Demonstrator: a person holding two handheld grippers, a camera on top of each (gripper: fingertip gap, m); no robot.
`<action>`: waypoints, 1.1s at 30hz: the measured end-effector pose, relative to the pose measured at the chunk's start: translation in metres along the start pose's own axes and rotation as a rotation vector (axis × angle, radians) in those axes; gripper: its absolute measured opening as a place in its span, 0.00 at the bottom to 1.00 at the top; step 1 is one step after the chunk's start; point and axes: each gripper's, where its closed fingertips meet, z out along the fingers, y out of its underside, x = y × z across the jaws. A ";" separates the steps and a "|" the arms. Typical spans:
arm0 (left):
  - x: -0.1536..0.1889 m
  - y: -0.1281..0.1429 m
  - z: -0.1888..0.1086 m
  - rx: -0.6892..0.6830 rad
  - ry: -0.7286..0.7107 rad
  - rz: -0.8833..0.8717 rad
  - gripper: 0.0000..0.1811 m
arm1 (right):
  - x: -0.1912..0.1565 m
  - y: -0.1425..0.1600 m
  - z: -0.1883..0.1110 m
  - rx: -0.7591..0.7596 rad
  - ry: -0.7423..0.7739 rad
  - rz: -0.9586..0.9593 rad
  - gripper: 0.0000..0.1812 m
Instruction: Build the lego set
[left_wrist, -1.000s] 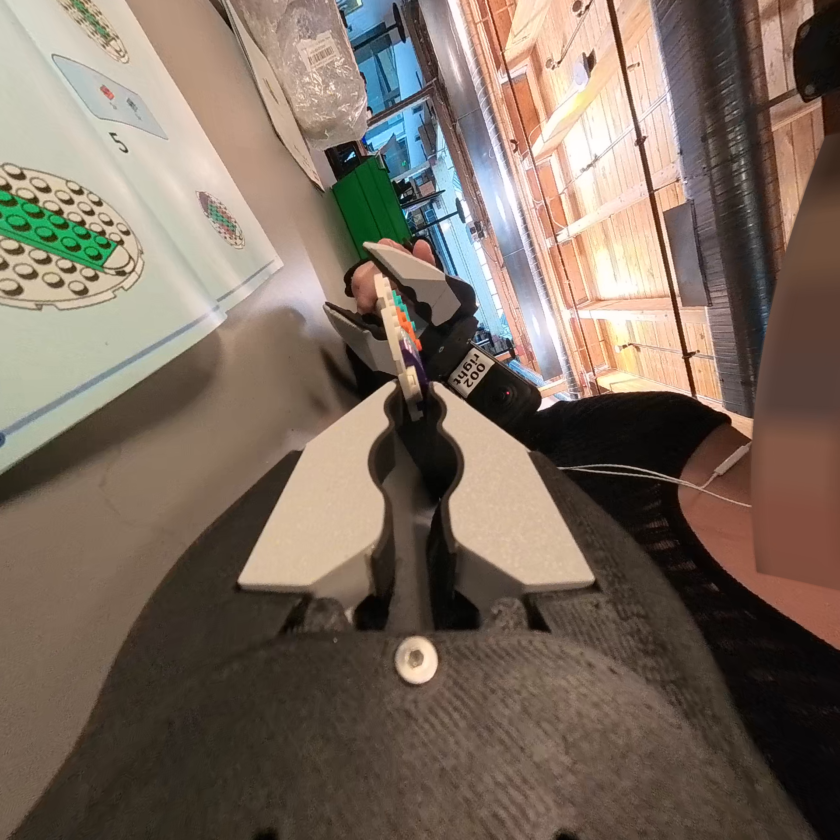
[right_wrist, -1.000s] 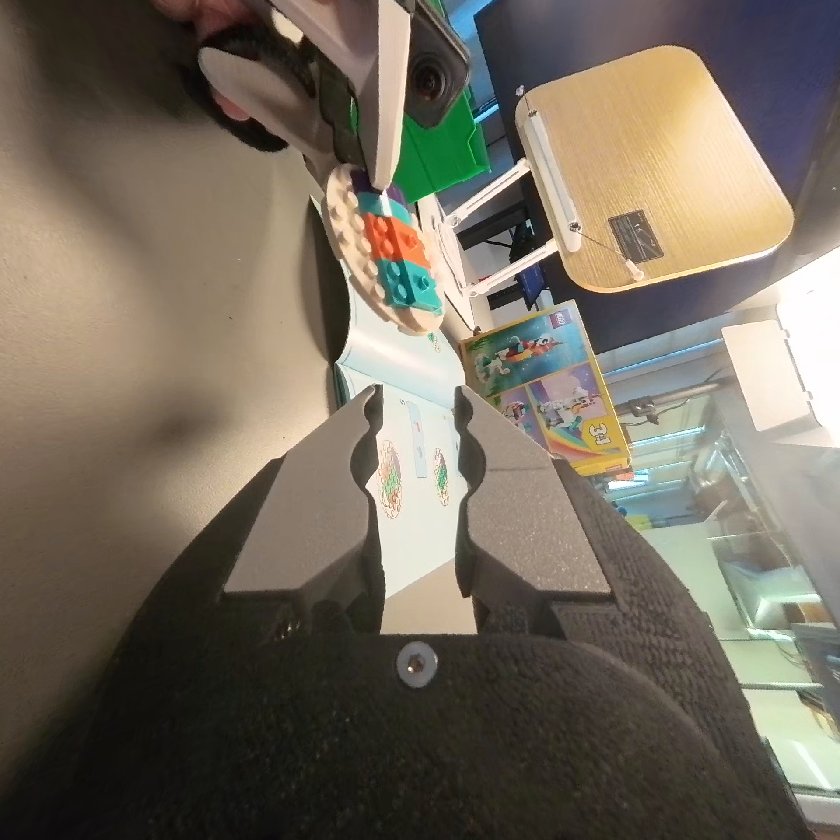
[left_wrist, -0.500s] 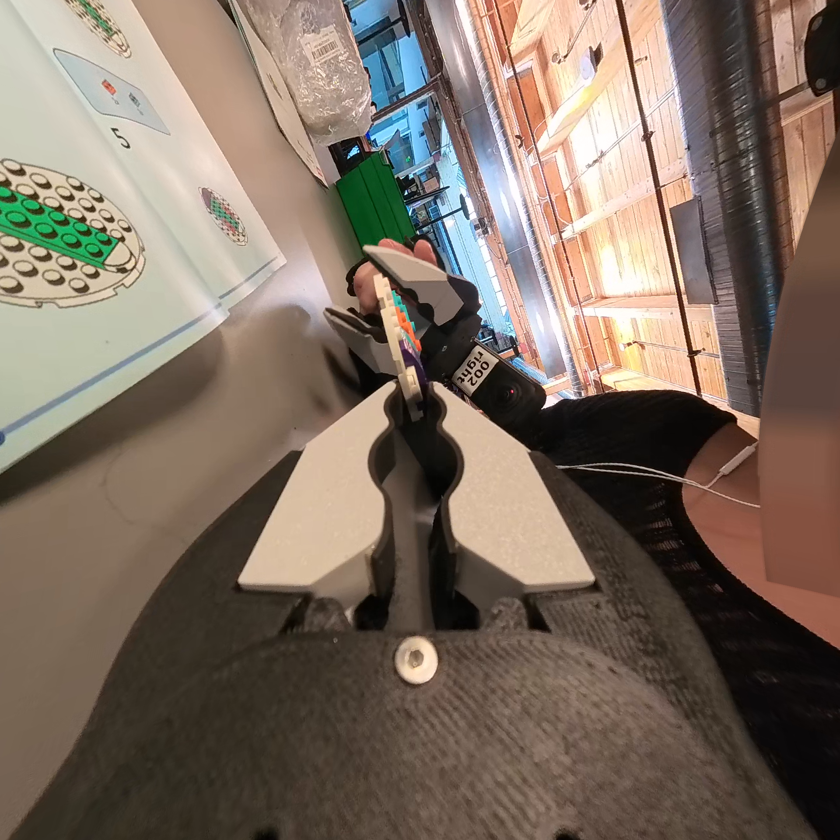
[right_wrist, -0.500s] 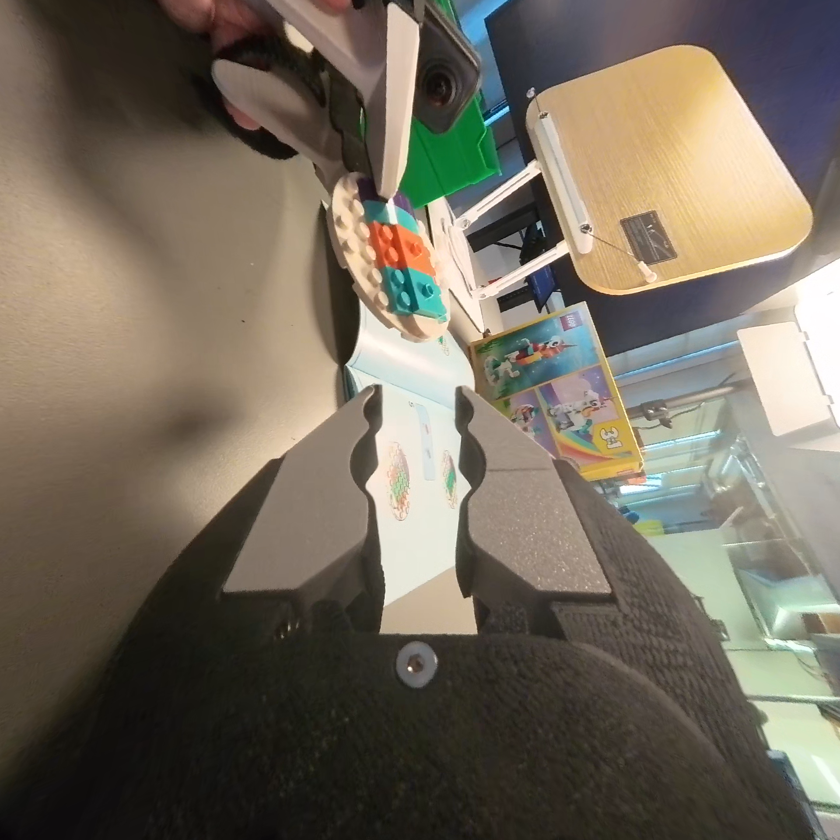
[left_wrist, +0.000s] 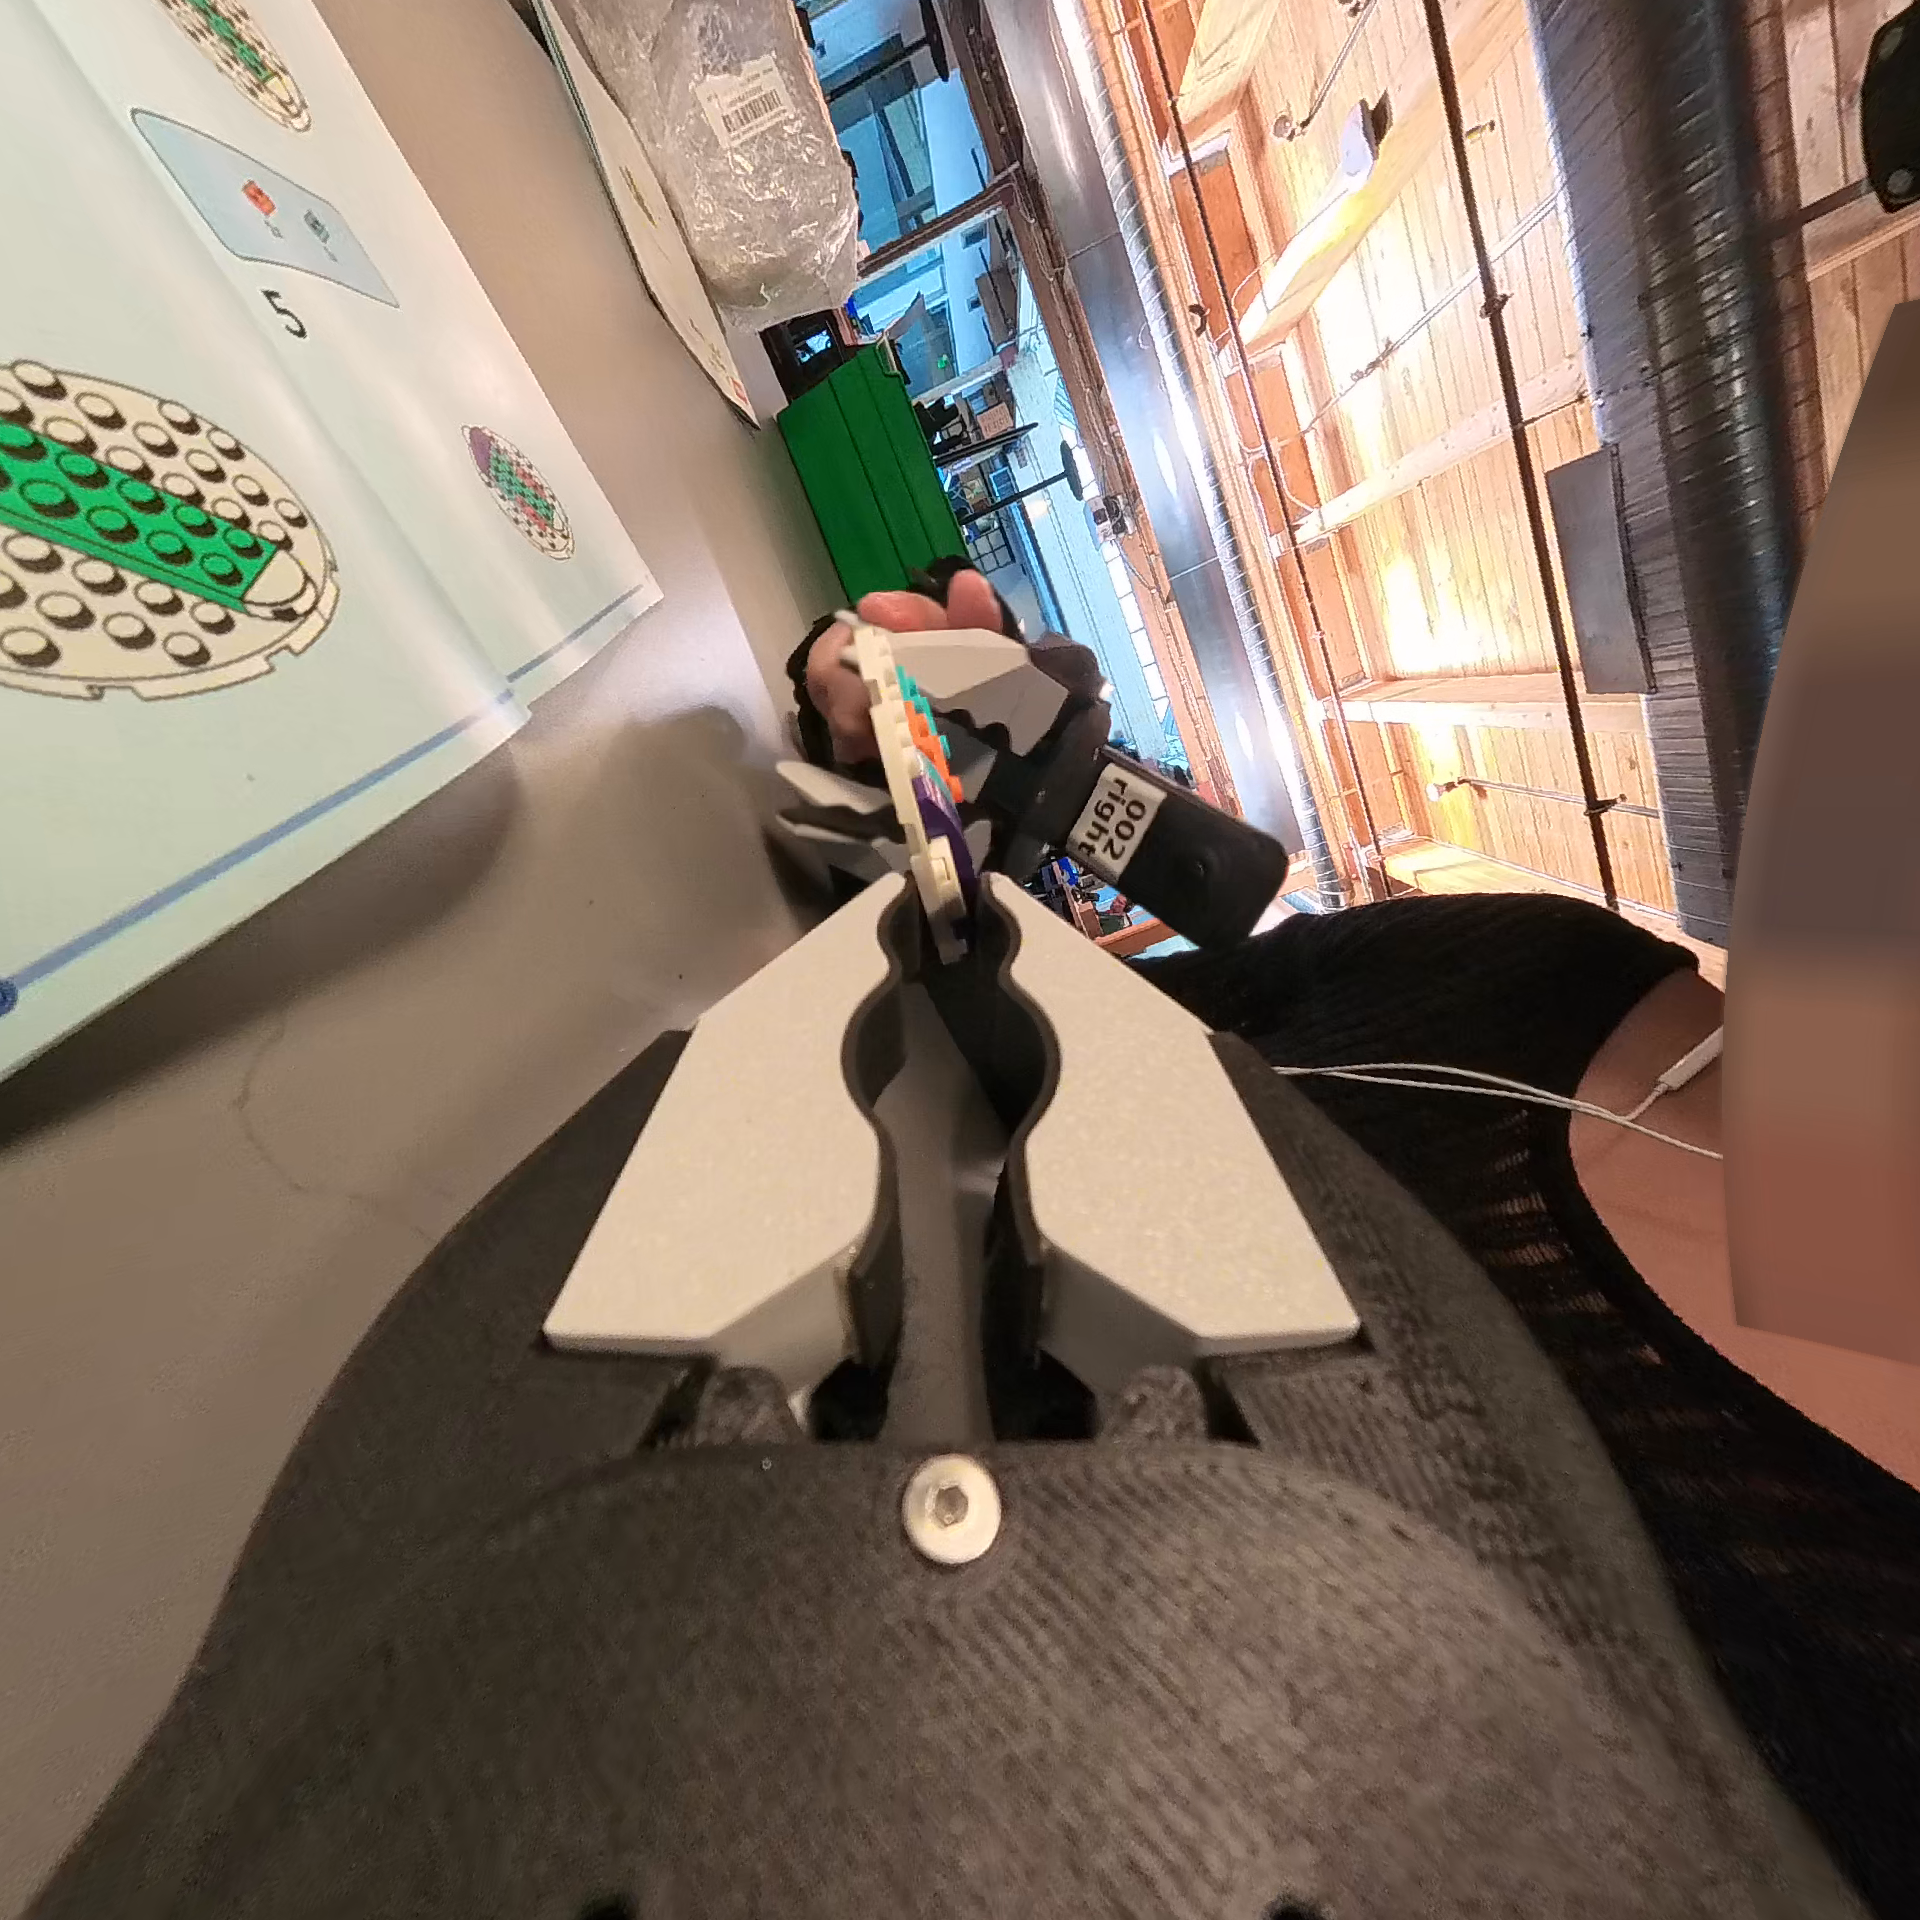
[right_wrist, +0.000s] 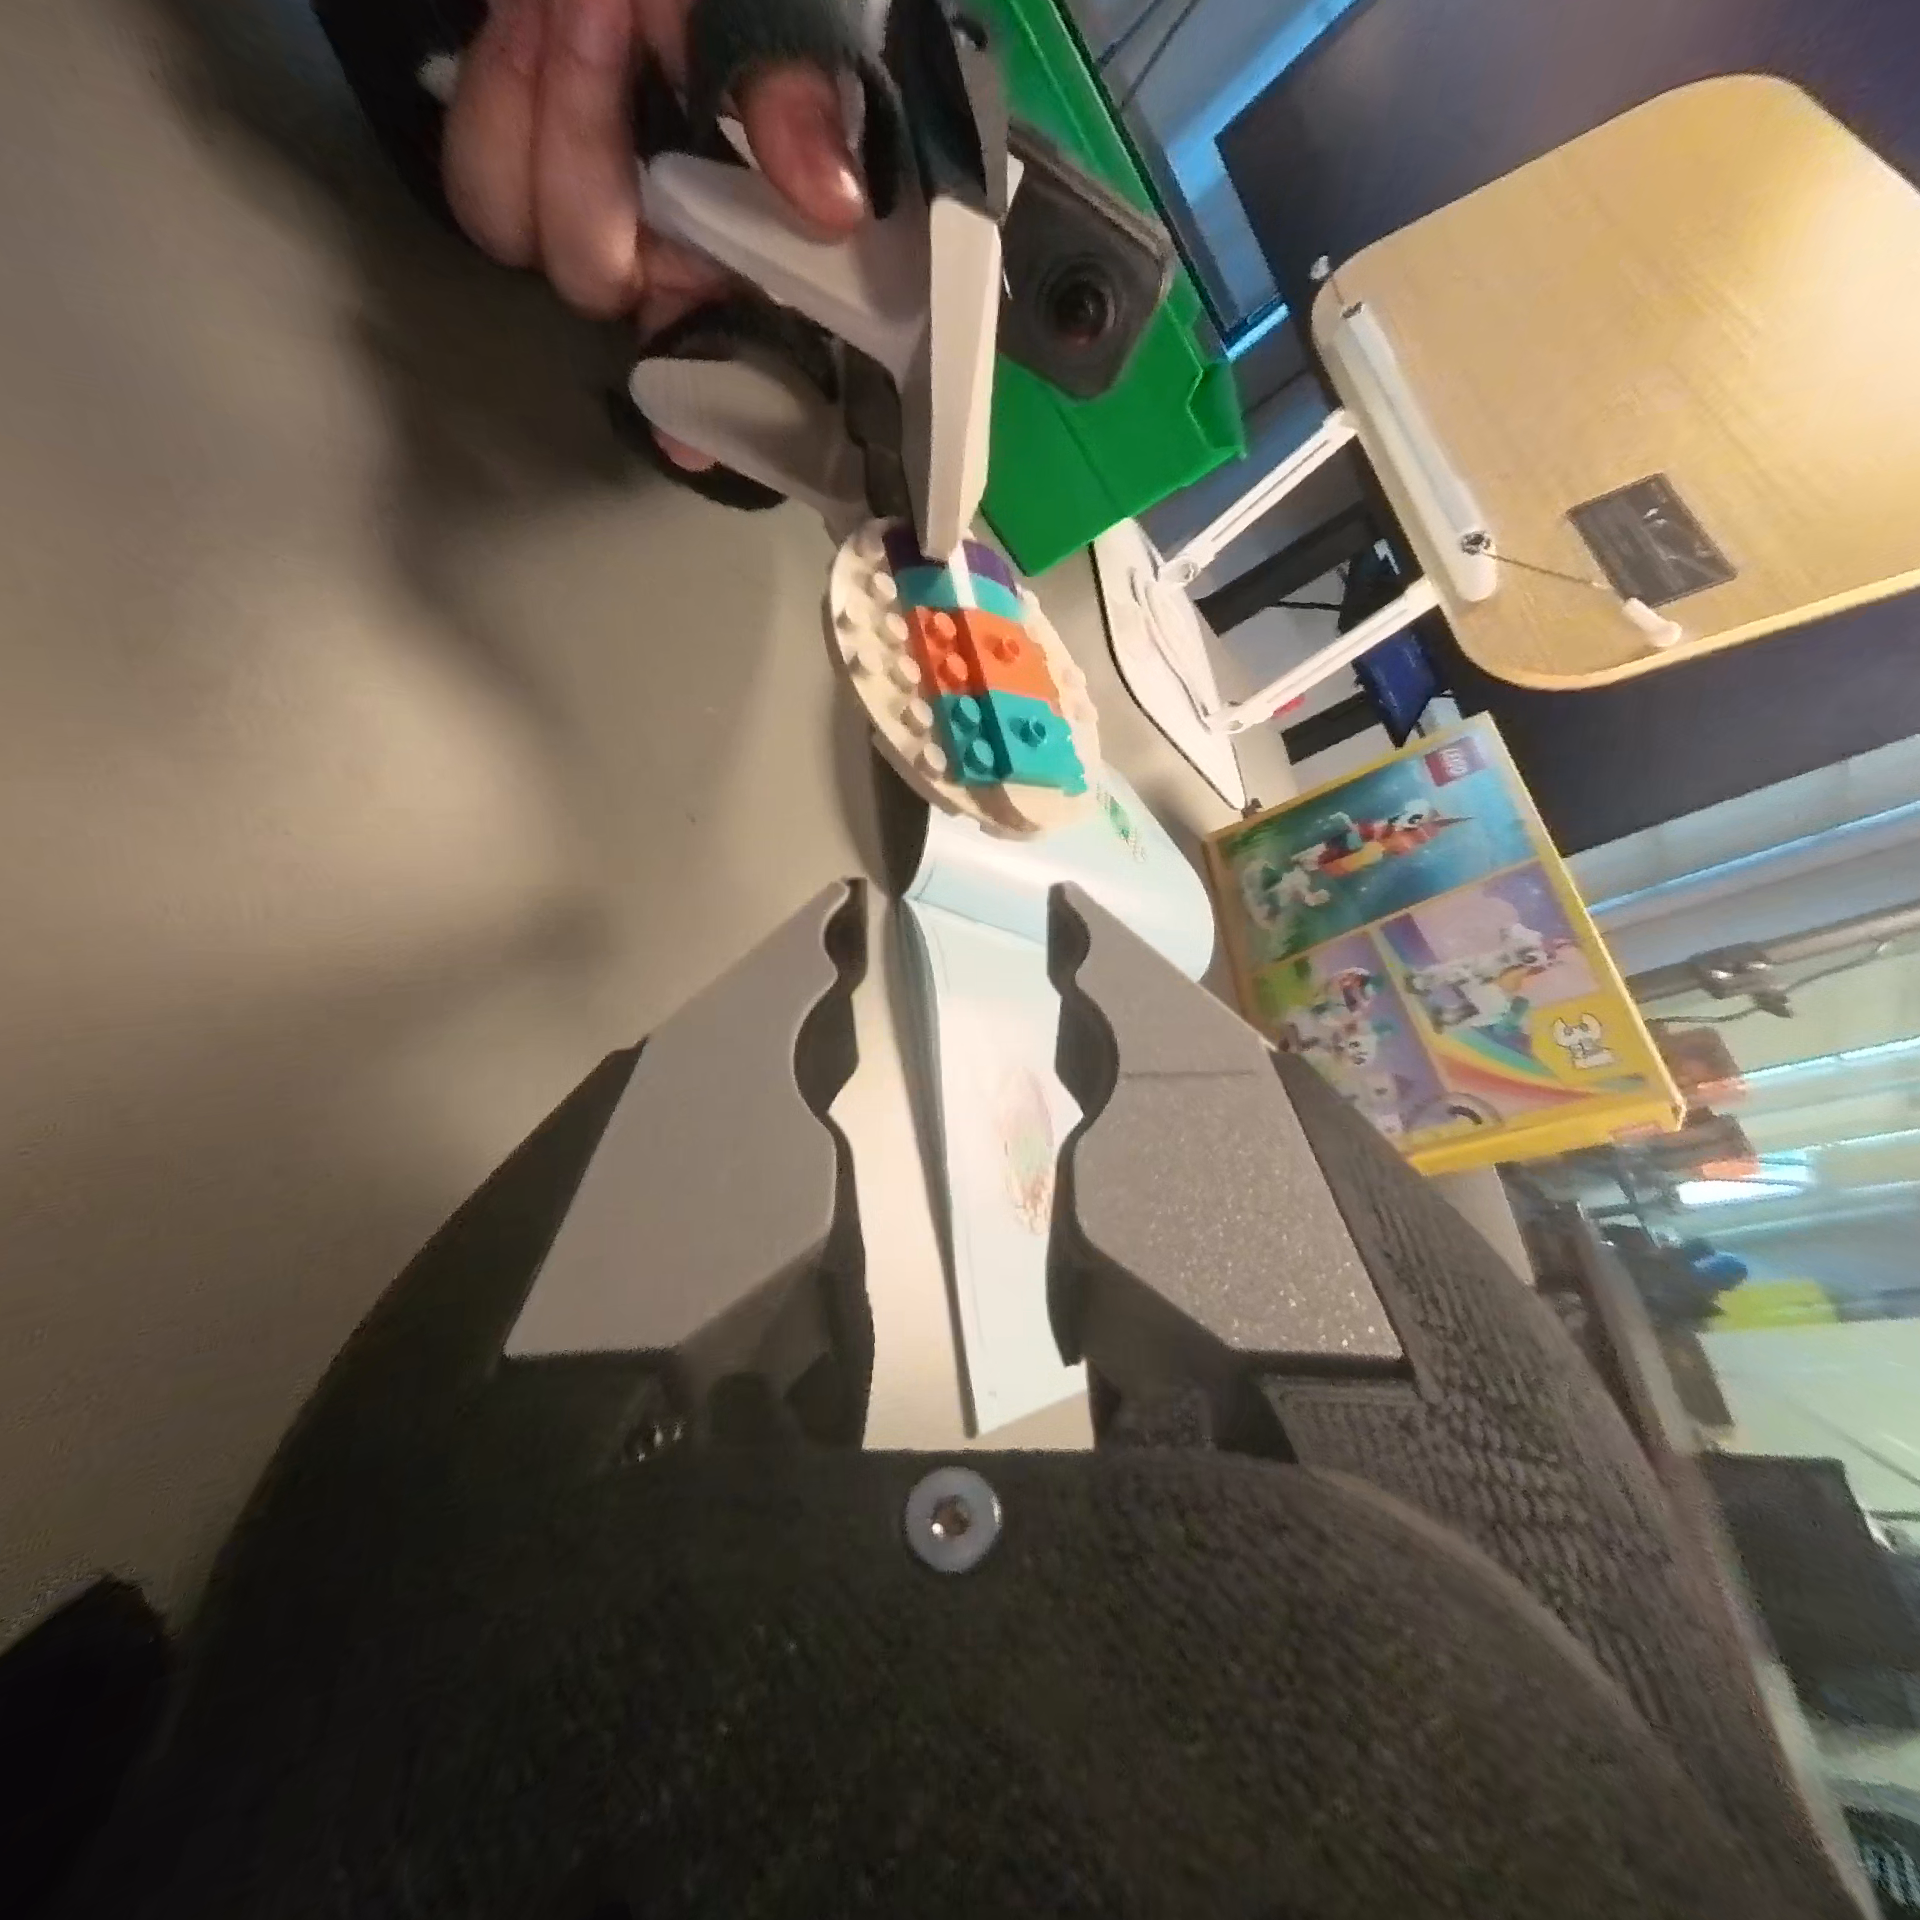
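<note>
My left gripper is shut on the rim of a round white studded plate and holds it edge-on above the grey table. The plate carries purple, teal and orange bricks. In the right wrist view the plate hangs from the left gripper, which a hand holds. My right gripper is open and empty, just short of the plate's lower edge. It also shows in the left wrist view, with its fingers on either side of the plate.
An open instruction booklet lies on the table and also shows in the right wrist view. A yellow set box, a green bin and a clear plastic bag stand beyond. A person's arm in a black sleeve is at the right. The grippers' ends are close to 5 cm from one another.
The right gripper has come closer to the plate, which now sits lower in its view, near its fingertips. The left gripper keeps its grip, and its hand shows more.
</note>
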 end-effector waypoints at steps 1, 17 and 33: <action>0.000 0.000 0.000 0.001 -0.001 0.000 0.04 | 0.001 -0.003 0.000 0.009 0.009 -0.012 0.20; -0.003 0.001 0.001 -0.008 -0.018 -0.003 0.04 | 0.000 -0.025 -0.001 0.074 0.069 -0.134 0.22; -0.003 0.002 0.001 -0.012 -0.025 0.000 0.04 | -0.005 -0.022 0.001 0.066 0.028 -0.125 0.18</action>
